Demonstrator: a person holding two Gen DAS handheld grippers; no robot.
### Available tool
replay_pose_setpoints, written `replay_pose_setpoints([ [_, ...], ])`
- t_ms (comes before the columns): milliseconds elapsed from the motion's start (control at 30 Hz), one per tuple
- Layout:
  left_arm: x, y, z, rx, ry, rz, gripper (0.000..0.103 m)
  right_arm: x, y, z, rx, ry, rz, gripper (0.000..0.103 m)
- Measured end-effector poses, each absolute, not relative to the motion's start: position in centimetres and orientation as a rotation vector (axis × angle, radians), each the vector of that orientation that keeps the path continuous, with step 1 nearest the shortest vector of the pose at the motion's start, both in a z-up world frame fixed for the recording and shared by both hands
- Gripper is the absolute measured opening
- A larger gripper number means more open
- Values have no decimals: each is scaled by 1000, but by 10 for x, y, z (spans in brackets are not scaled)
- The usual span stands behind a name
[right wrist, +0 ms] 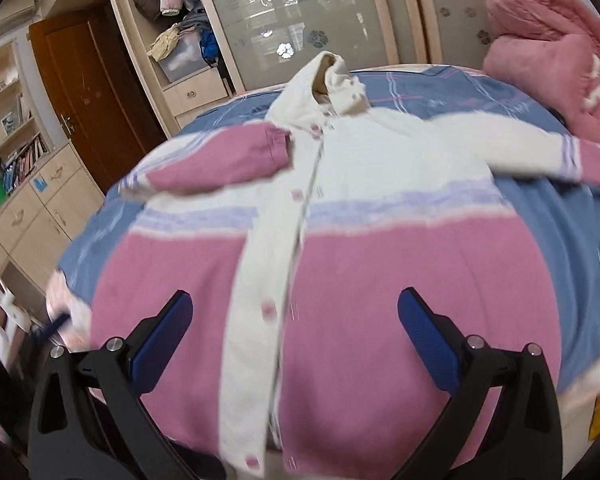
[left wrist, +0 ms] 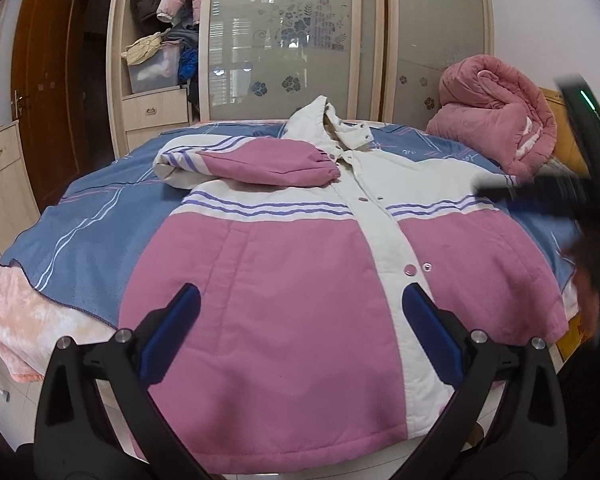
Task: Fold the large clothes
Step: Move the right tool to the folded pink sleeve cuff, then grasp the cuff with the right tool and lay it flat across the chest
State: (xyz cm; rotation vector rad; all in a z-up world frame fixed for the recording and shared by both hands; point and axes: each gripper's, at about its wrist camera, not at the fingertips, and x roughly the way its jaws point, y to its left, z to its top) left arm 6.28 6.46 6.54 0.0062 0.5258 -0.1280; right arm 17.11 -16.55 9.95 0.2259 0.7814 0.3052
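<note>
A pink and white hooded jacket [left wrist: 300, 280] lies face up on the bed, buttoned, hood towards the wardrobe. Its left sleeve [left wrist: 260, 162] is folded across the chest. In the right wrist view the jacket [right wrist: 380, 280] fills the middle and its right sleeve [right wrist: 560, 156] lies stretched out to the right. My left gripper [left wrist: 300, 300] is open and empty above the jacket's lower hem. My right gripper [right wrist: 294, 304] is open and empty above the hem too; it shows blurred at the right edge of the left wrist view [left wrist: 588, 184].
The bed has a blue striped cover [left wrist: 88, 216] over a peach blanket [left wrist: 32, 320]. A rolled pink quilt [left wrist: 496, 120] sits at the far right. A wardrobe with glass doors [left wrist: 284, 40] stands behind. A wooden door [left wrist: 48, 80] and drawers [left wrist: 0, 184] are to the left.
</note>
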Motion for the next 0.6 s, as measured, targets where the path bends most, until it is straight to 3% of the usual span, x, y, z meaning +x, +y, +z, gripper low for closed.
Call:
replay_pose_setpoints([
  [400, 78, 70, 60, -13, 550, -100, 101, 395, -140, 78, 379, 1002, 361, 102],
  [533, 81, 70, 60, -11, 543, -112, 101, 435, -116, 59, 347, 1059, 377, 76],
  [600, 83, 69, 61, -7, 541, -116, 101, 449, -104, 47, 326, 1098, 372, 70],
])
